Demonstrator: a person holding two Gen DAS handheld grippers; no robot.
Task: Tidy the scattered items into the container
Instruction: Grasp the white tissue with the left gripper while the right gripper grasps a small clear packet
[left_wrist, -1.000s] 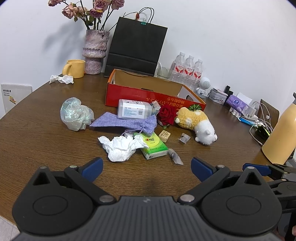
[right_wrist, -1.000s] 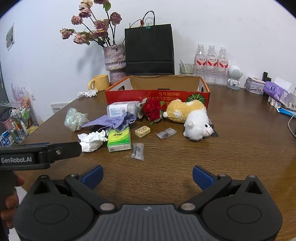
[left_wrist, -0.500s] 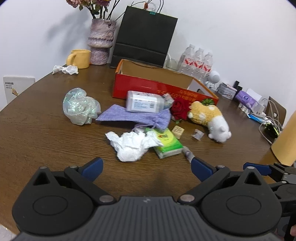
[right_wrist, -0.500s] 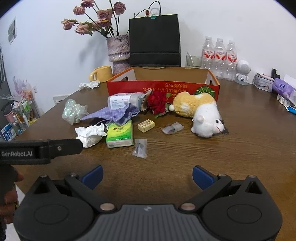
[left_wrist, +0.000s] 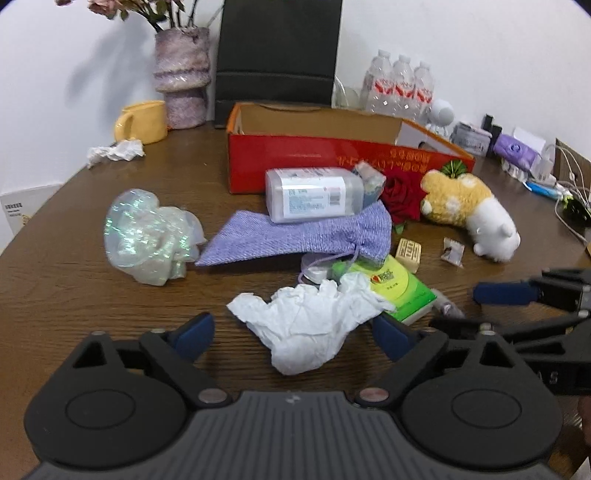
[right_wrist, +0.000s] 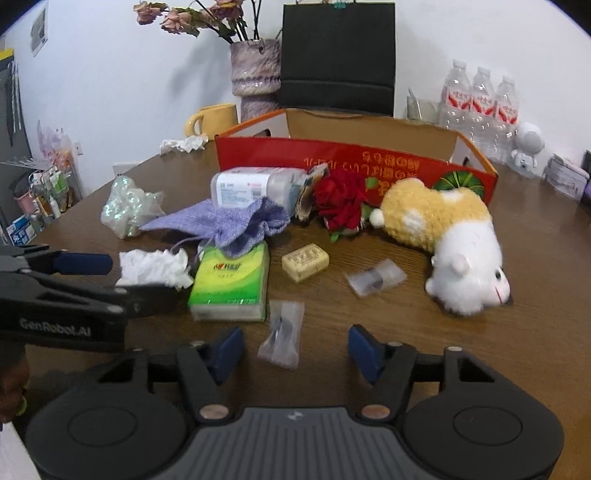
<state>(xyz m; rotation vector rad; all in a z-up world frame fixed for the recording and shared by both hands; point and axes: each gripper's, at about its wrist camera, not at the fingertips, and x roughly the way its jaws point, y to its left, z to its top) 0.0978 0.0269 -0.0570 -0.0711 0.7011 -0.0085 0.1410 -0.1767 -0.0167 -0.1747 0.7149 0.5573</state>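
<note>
A red cardboard box (left_wrist: 317, 158) (right_wrist: 332, 158) stands open at the back of the table. Scattered before it lie a crumpled white tissue (left_wrist: 306, 325) (right_wrist: 151, 266), a green tissue pack (left_wrist: 399, 288) (right_wrist: 231, 286), a purple cloth pouch (left_wrist: 295, 236) (right_wrist: 229, 221), a clear bottle (left_wrist: 314, 194), a red rose (right_wrist: 341, 199), a plush toy (right_wrist: 447, 236), a crumpled iridescent wrapper (left_wrist: 147, 236), a small yellow block (right_wrist: 306, 262) and small clear packets (right_wrist: 280, 334). My left gripper (left_wrist: 291, 338) is open around the white tissue. My right gripper (right_wrist: 295, 349) is open around a small packet.
A vase (left_wrist: 181, 77), yellow mug (left_wrist: 142, 122), black paper bag (left_wrist: 277, 55), water bottles (left_wrist: 400, 85) and another tissue (left_wrist: 114, 151) stand behind. Cables and small items (left_wrist: 535, 158) lie at the right. The left gripper's body (right_wrist: 55, 295) shows in the right wrist view.
Both grippers have moved forward and down toward the items. The white tissue now lies between the left fingers, and a small packet between the right fingers.
</note>
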